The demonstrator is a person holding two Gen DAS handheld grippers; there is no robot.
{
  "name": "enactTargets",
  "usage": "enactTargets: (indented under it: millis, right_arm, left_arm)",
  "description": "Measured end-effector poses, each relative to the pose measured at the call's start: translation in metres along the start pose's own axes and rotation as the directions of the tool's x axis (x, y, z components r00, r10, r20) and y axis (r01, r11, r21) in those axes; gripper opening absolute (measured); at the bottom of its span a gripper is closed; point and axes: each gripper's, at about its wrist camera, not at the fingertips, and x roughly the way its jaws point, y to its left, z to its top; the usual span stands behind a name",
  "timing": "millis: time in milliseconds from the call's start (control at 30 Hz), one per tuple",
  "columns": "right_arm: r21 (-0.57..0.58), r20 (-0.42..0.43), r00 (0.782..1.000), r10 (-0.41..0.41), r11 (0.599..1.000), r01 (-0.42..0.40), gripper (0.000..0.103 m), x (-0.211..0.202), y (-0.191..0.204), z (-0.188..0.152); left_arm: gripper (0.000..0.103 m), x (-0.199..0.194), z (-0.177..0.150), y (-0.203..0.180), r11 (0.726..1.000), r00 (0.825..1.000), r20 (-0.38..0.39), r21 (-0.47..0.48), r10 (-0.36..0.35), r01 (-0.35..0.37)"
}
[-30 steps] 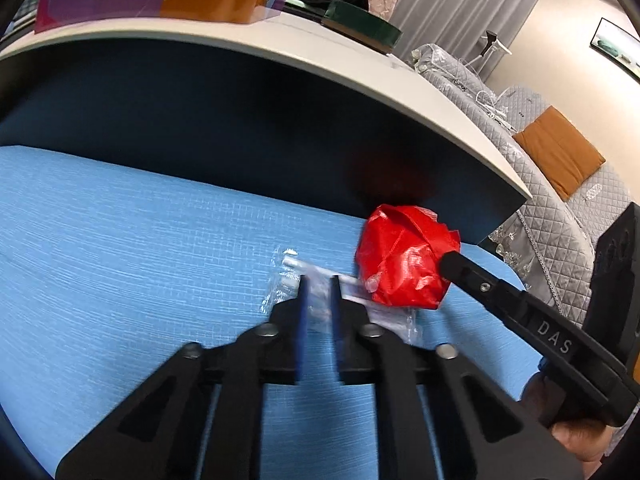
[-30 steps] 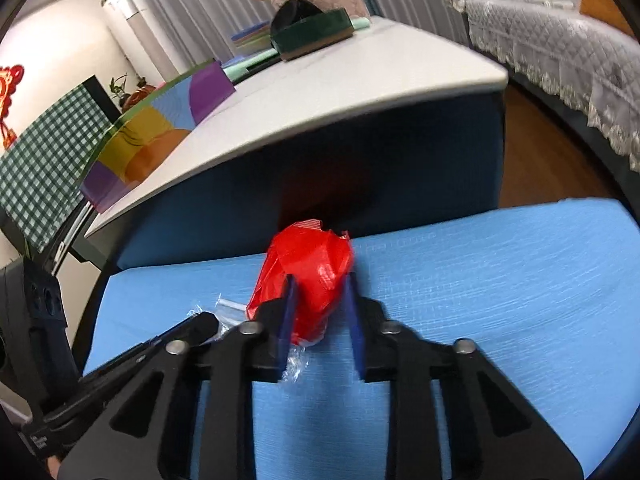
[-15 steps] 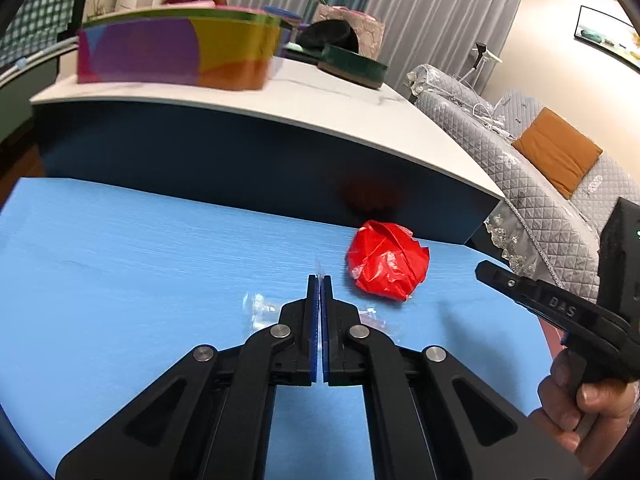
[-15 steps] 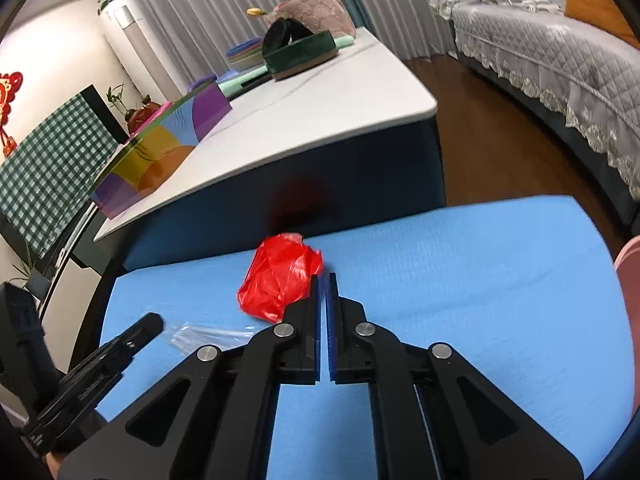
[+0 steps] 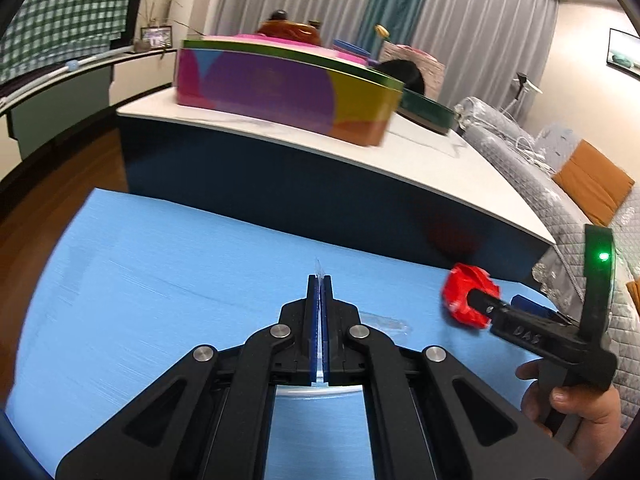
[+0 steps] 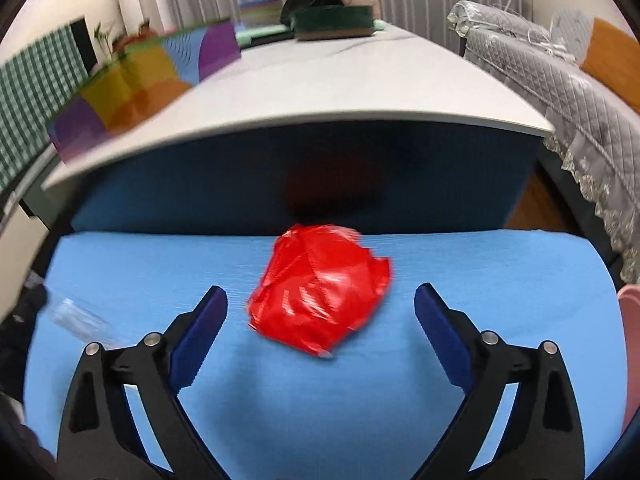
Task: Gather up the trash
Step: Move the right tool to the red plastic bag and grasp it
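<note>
A crumpled red plastic bag (image 6: 320, 286) lies on the blue mat (image 6: 480, 264), between and just ahead of my right gripper's (image 6: 320, 312) wide-open blue pads. It also shows in the left wrist view (image 5: 466, 298), with the right gripper (image 5: 480, 300) at it. My left gripper (image 5: 319, 284) is shut on a clear plastic wrapper (image 5: 384, 322); its thin edge sticks out between the pads and a strip trails to the right. The wrapper shows blurred at the left of the right wrist view (image 6: 78, 316).
A white-topped, dark-sided table (image 5: 460, 168) stands behind the mat, carrying a multicoloured box (image 5: 280, 88) and a green box (image 6: 332, 20). A quilted grey sofa (image 6: 560, 68) with an orange cushion stands right. A pink object (image 6: 630, 344) sits at the mat's right edge.
My left gripper shut on the clear wrapper and lifted back with it. My right gripper shut, pulled back, then opened wide around the red bag, which still lies on the mat.
</note>
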Motion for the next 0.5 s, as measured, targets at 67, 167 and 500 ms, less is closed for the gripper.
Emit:
enactTargets:
  millis: [67,167,500]
  right_arm:
    - [-0.027,-0.024,0.998,-0.051,0.998,0.050,0.094,0.010,0.009,0.000]
    - [-0.040,-0.036,0.996,-0.083,0.996,0.082,0.090,0.018,0.014,0.000]
    - [-0.014,0.016,0.993,-0.114,0.993,0.114,0.072,-0.007,0.001,-0.004]
  left_arm:
    - [0.001,-0.001,0.002,0.009,1.000,1.000,0.002,-0.010,0.005,-0.005]
    - [0.001,0.000,0.001,0.016,1.000,1.000,-0.002,-0.008,0.010,-0.010]
    - [0.001,-0.004,0.000,0.010,1.000,1.000,0.003,0.005,-0.013,0.013]
